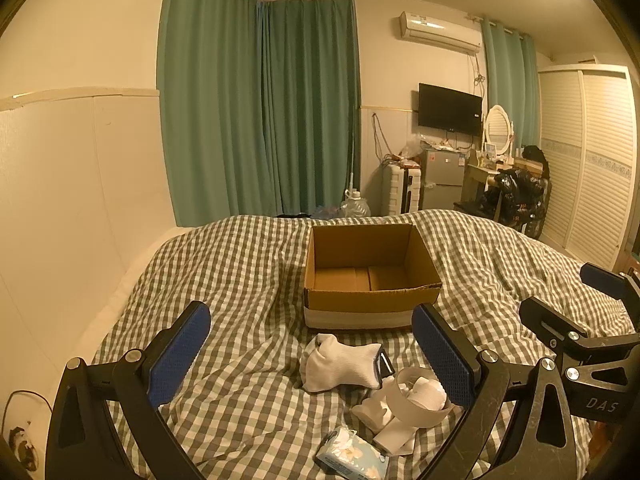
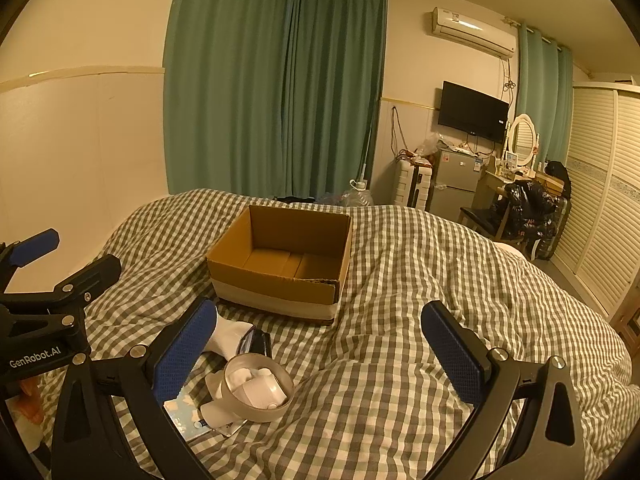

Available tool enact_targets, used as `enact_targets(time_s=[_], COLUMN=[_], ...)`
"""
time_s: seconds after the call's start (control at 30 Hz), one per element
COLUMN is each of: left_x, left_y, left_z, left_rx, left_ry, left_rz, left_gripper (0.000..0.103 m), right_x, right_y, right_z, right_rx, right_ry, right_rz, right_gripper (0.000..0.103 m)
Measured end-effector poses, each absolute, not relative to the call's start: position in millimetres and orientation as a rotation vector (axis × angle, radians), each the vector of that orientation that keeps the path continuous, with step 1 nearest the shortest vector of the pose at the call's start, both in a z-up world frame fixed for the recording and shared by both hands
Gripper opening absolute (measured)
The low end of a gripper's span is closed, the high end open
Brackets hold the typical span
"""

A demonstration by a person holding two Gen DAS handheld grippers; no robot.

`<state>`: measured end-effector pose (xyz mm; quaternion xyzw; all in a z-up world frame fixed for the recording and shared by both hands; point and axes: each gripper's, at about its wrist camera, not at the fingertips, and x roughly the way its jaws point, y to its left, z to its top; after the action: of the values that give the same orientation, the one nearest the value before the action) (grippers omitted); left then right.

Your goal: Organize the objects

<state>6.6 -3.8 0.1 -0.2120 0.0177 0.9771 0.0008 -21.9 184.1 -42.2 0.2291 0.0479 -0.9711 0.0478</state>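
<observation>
Cardboard box sits empty; sock, bowl and tissue pack remain on the duvet; both left gripper and right gripper gape wide, holding nothing.

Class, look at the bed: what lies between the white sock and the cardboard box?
Nothing: only bare checked quilt separates the sock from the box. The left wrist view shows this strip best; the right view agrees.
</observation>
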Motion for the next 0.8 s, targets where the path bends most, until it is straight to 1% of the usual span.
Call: enact_targets(time_s=[0.8], left_x=[4.4], left_y=[-6.2], left_z=[-0.8], left_rx=[-0.707], left_ry=[0.031], left_rz=[3.07], left_gripper=[0.103], right_x=[-17.5], right_y=[181.3], right_z=[-35.6], right_rx=[0.679], right_ry=[0.156], right_rz=[-2.929], right_gripper=[0.103])
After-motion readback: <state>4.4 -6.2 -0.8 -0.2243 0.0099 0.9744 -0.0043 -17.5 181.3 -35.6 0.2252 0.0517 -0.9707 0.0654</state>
